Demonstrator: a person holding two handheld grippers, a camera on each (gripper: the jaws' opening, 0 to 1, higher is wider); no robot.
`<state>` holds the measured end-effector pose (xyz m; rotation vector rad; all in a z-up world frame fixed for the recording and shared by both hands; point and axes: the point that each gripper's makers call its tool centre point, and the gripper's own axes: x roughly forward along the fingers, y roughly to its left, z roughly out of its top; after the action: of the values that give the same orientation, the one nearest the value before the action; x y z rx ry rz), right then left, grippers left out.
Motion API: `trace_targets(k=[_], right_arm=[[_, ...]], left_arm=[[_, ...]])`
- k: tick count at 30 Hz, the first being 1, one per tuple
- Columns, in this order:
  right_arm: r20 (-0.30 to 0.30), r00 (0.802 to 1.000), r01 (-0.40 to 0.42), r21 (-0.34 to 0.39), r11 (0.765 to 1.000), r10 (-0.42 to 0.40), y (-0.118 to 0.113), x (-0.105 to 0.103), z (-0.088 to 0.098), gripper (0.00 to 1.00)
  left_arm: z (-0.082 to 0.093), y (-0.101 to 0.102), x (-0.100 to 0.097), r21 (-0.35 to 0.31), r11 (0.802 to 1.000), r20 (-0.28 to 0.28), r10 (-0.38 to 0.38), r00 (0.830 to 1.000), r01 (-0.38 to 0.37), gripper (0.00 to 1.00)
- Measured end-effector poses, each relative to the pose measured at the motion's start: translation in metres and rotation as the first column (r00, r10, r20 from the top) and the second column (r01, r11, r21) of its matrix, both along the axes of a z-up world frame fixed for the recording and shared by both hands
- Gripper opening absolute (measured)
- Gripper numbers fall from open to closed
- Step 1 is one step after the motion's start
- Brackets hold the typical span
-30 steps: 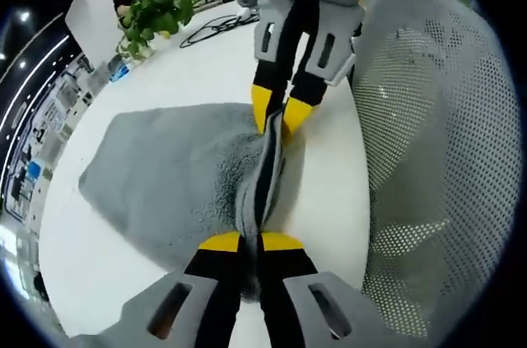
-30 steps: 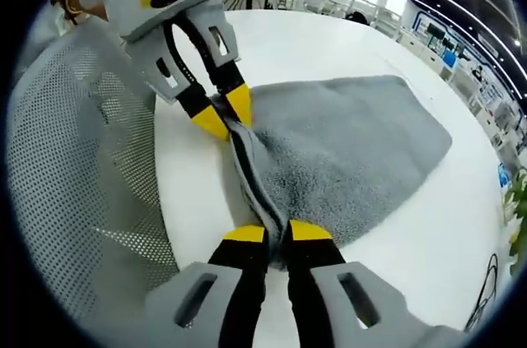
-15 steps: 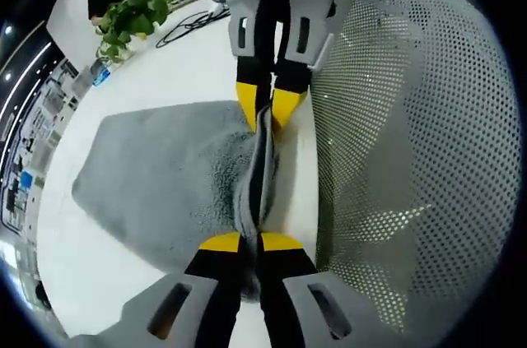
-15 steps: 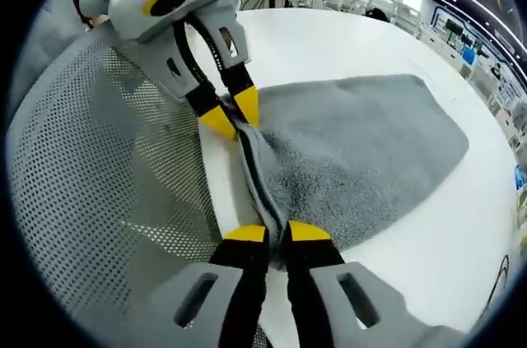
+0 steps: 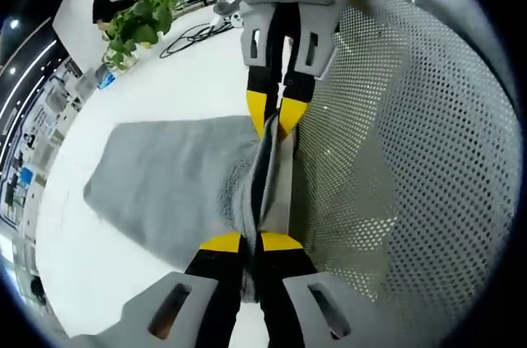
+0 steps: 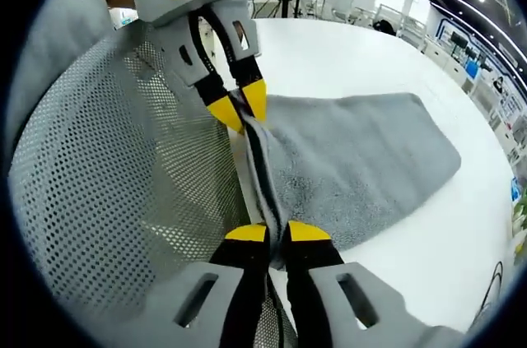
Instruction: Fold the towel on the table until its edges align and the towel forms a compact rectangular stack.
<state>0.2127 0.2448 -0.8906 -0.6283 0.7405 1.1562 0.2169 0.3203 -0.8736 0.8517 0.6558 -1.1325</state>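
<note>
2 grippers (left [image 5: 251, 241], right [image 6: 277, 231]) pinch the gray towel's [image 6: 362, 159] edge.

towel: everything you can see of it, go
The towel is grey, fluffy terry with a paler banded hem. Most of it lies flat on the white table. Its near edge is bunched and lifted, stretched taut between the left hand-held gripper and the right hand-held gripper, both shut on it, beside a white mesh chair back.
</note>
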Motion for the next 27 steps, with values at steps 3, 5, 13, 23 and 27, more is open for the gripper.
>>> trace_targets(k=[3, 5, 13, 23, 27], right_arm=[[0.016, 1.0, 0.003, 0.008, 1.0, -0.003, 0.0, 0.002, 0.009, 0.04], [0.024, 1.0, 0.005, 0.012, 1.0, -0.005, 0.0, 0.004, 0.015, 0.04], [0.077, 0.997, 0.018, 0.041, 0.999, -0.021, 0.001, 0.015, 0.04, 0.04], [0.136, 0.99, 0.036, 0.077, 0.996, -0.046, 0.0, 0.031, 0.075, 0.04], [0.135, 0.99, 0.032, 0.082, 0.996, -0.043, 0.002, 0.031, 0.086, 0.04]], left_arm=[[0.008, -0.001, 0.003, -0.004, 1.0, 0.019, -0.002, 1.0, 0.002, 0.06], [0.015, -0.001, 0.005, -0.012, 1.0, 0.03, 0.002, 1.0, -0.001, 0.06], [0.039, 0.001, 0.016, -0.03, 0.999, 0.1, 0.025, 0.995, -0.022, 0.06], [0.072, 0.001, 0.033, -0.069, 0.996, 0.167, 0.06, 0.984, -0.049, 0.06], [0.081, 0.003, 0.032, -0.093, 0.994, 0.168, 0.081, 0.982, -0.066, 0.06]])
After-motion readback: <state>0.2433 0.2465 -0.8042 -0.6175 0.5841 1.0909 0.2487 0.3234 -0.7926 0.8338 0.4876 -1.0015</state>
